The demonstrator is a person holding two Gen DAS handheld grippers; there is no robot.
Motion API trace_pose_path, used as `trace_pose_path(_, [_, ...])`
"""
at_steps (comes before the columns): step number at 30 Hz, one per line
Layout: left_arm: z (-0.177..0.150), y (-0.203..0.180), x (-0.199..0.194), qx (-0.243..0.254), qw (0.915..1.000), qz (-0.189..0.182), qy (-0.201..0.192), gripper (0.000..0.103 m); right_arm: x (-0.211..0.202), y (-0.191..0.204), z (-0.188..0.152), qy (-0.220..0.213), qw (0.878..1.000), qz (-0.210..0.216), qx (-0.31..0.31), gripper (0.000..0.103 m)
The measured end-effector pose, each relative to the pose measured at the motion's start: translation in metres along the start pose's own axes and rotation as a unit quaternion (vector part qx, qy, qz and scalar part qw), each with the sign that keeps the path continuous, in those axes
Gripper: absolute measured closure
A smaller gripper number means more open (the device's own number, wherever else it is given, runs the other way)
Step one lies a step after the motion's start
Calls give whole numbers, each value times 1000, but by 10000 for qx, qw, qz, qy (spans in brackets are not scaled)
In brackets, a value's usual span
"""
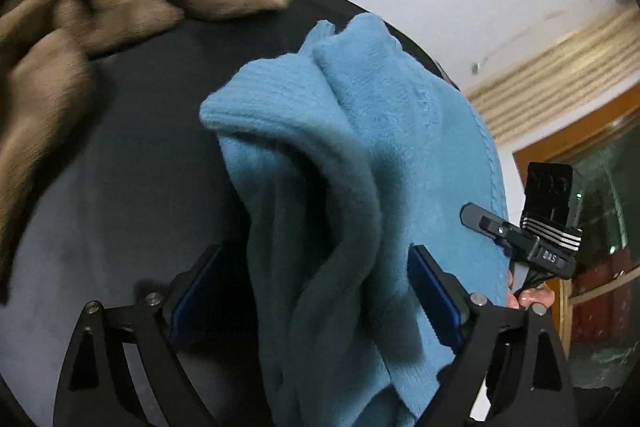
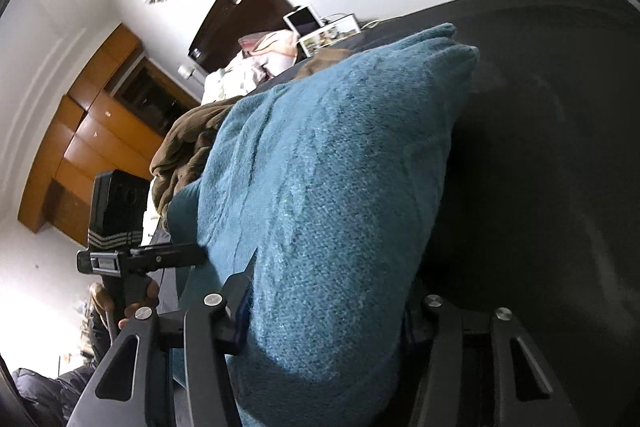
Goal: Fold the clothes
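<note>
A blue knit sweater (image 1: 360, 155) is bunched up over a dark table (image 1: 140, 167). My left gripper (image 1: 316, 291) has its blue-padded fingers (image 1: 430, 291) wide apart with a thick fold of the sweater between them; the jaws look open around it. In the right wrist view the same sweater (image 2: 328, 187) fills the middle. My right gripper (image 2: 324, 311) has the sweater's thick edge between its fingers (image 2: 240, 303), and the pads press against the fabric. The other gripper shows in each view, at the right in the left wrist view (image 1: 532, 239) and at the left in the right wrist view (image 2: 120, 247).
A brown garment (image 1: 80, 19) lies crumpled on the table's far left and shows behind the sweater in the right wrist view (image 2: 188, 143). Papers and a picture frame (image 2: 324, 31) stand at the table's far edge. Wooden cabinets (image 2: 92, 139) line the wall.
</note>
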State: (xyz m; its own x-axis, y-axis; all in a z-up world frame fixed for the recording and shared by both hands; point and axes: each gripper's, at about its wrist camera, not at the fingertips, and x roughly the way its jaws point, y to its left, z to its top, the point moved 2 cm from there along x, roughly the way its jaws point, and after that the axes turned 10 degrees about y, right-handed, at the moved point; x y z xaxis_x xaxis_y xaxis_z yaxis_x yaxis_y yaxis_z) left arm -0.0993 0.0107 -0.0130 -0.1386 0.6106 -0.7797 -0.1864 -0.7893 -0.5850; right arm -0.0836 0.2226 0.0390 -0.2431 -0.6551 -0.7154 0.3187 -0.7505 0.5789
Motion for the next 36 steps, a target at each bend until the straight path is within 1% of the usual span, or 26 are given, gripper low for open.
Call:
trace_pose_path(4, [23,-7,1,88,9999,22,-91,9,-9,-12,-9,-102,9999,28,34,47])
trace_pose_path(8, [46,-14,2,175,9997,44,-181,9,-10,-15,-9,-151,9998,82,-49,47])
trace_pose_path(11, [52,-10,-9,207,9987,76,-467,9,-9,-14,-10,-191,9997,86,-142,47])
trace_pose_path(12, [64,-25,7,267,9979,114,-573,10,-10,-15,-11,-199,9996,77,-168,47])
trace_pose_path(14, [89,-41,31,457,9957,383,-712,11,-13,-18,-14,-213,9995,61,-215,47])
trace_pose_path(16, [86,-38,33,637,9927,753,-700,19,-15,-21,-16,-222,9995,32,-243,47])
trace_pose_path(18, [81,-29,37,764,9895,1056,-621,19,-13,-19,-15,-214,9994,-19,-268,46])
trace_pose_path(20, [76,-24,36,829,9867,1269,-591,20,-12,-17,-13,-202,9994,-72,-289,46])
trace_pose_path(25, [65,-23,25,892,9830,1482,-609,18,-12,-16,-12,-122,9997,-101,-212,39])
trace_pose_path(26, [67,-19,14,836,9845,1432,-580,18,-11,-16,-11,-97,9998,-76,-156,39])
trace_pose_path(27, [67,-15,6,715,9876,1291,-527,18,-10,-15,-8,-76,9999,-51,-110,37])
trace_pose_path(29, [65,-6,-7,422,9944,870,-435,17,-9,-17,-7,-36,10000,2,-23,35])
trace_pose_path(33, [41,13,-29,94,9994,245,-223,15,-7,-17,-4,-23,10000,57,35,31])
trace_pose_path(34, [34,15,-32,67,9997,180,-176,15,-6,-17,-4,-21,10000,71,31,29])
trace_pose_path(36, [20,17,-34,95,9998,152,-77,14,-5,-16,-4,-17,10000,93,25,26])
